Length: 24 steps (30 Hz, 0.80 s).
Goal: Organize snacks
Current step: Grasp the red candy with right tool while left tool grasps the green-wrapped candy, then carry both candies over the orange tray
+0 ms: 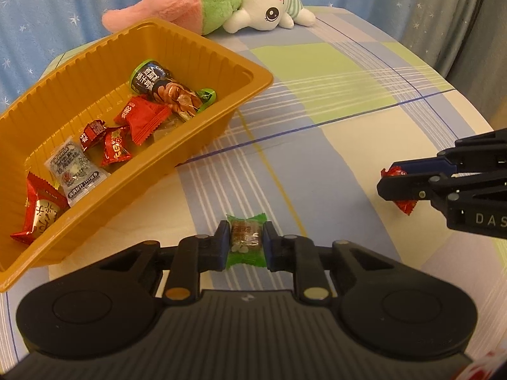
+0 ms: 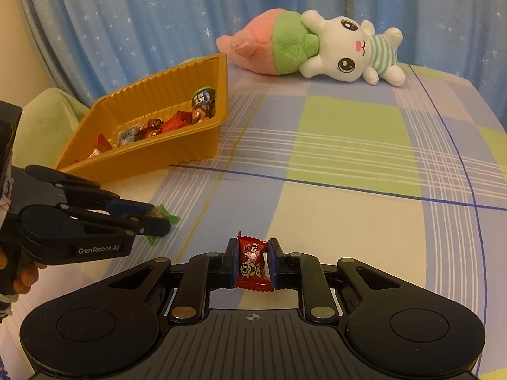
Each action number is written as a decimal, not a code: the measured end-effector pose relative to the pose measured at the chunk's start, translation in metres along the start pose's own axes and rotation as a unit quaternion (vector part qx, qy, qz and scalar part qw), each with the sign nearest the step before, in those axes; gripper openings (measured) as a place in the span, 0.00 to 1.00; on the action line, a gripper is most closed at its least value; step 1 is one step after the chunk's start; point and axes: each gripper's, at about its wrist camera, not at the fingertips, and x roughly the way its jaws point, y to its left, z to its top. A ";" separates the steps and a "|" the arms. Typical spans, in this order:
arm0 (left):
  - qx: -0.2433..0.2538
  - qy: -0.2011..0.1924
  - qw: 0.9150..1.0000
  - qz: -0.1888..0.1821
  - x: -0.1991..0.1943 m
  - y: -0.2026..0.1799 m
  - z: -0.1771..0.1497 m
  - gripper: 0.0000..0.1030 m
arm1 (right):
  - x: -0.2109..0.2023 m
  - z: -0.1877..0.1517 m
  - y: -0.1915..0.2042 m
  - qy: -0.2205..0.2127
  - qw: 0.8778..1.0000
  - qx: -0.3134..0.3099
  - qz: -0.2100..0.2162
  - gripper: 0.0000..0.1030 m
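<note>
The left gripper (image 1: 244, 243) pinches a green-wrapped candy (image 1: 245, 240) near the checked tablecloth's (image 1: 332, 63) front edge, the right gripper (image 2: 253, 262) a red-wrapped one (image 2: 252, 261). Both look light, crinkly and slippery, best gripped across the firm middle. The ribbed orange plastic tray (image 1: 202, 133) of snacks sits farther back, left.

You get warm, yellowish indoor light, even and fairly bright, with only soft shadows under the ribbed orange plastic tray (image 1: 202, 145). Fisheye bending curves the checked pastel tablecloth (image 2: 348, 145) near the edges, corners go black, and both views look slightly soft, with no strong glare
</note>
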 end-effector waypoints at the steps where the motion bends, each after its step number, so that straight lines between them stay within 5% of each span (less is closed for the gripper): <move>1: 0.000 -0.001 1.000 0.000 -0.001 0.000 0.000 0.18 | -0.001 0.000 0.001 -0.001 1.000 0.000 0.000 0.18; 24: -0.050 -0.092 0.995 0.004 -0.105 0.050 0.004 0.18 | -0.008 0.042 0.069 -0.039 0.997 -0.028 0.056 0.18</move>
